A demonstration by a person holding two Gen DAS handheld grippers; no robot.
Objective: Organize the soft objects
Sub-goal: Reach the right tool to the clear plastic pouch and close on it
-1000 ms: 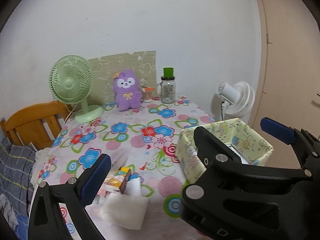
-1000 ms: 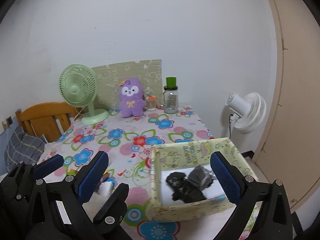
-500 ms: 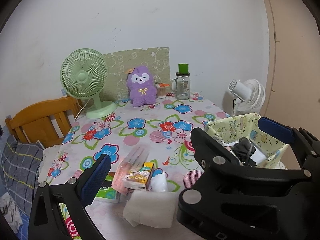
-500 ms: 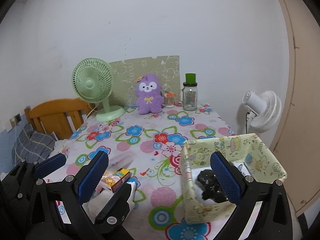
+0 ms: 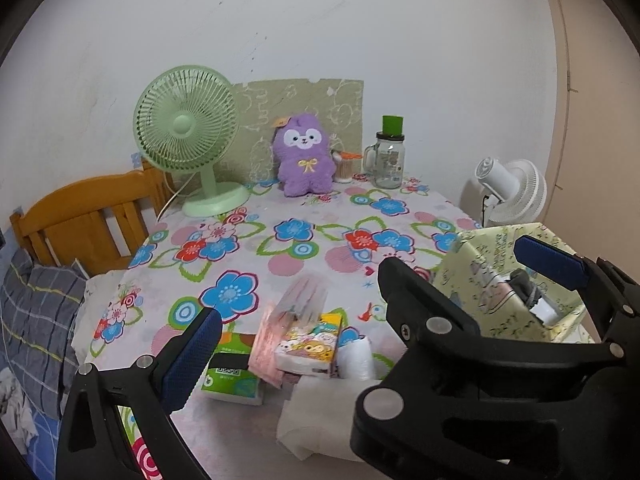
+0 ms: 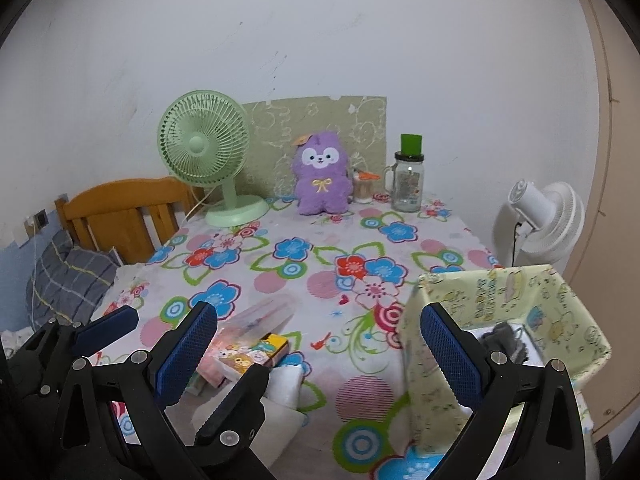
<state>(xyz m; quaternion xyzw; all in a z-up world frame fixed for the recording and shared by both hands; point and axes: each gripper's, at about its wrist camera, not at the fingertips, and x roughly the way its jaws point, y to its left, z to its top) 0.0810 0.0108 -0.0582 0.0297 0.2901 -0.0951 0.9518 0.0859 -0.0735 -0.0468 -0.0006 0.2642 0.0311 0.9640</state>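
Note:
A pile of soft items lies at the table's near edge: a cartoon tissue pack (image 5: 310, 346), a green tissue pack (image 5: 232, 372), a pink clear packet (image 5: 292, 312) and a white folded cloth (image 5: 316, 420). A yellow-green fabric box (image 6: 516, 320) at the right holds dark cloth (image 6: 506, 340). A purple plush (image 5: 305, 154) sits at the far end. My left gripper (image 5: 360, 312) is open above the pile. My right gripper (image 6: 316, 356) is open between the pile (image 6: 248, 348) and the box. Both are empty.
A green desk fan (image 5: 188, 148), a glass jar with a green lid (image 5: 389, 156) and a small cup (image 5: 344, 166) stand at the back. A white fan (image 6: 544, 220) stands off the table's right side. A wooden chair (image 5: 88, 220) is at the left.
Both views have swung left. The pile has come further into view and the box has slid toward the right edge. Both grippers stay open.

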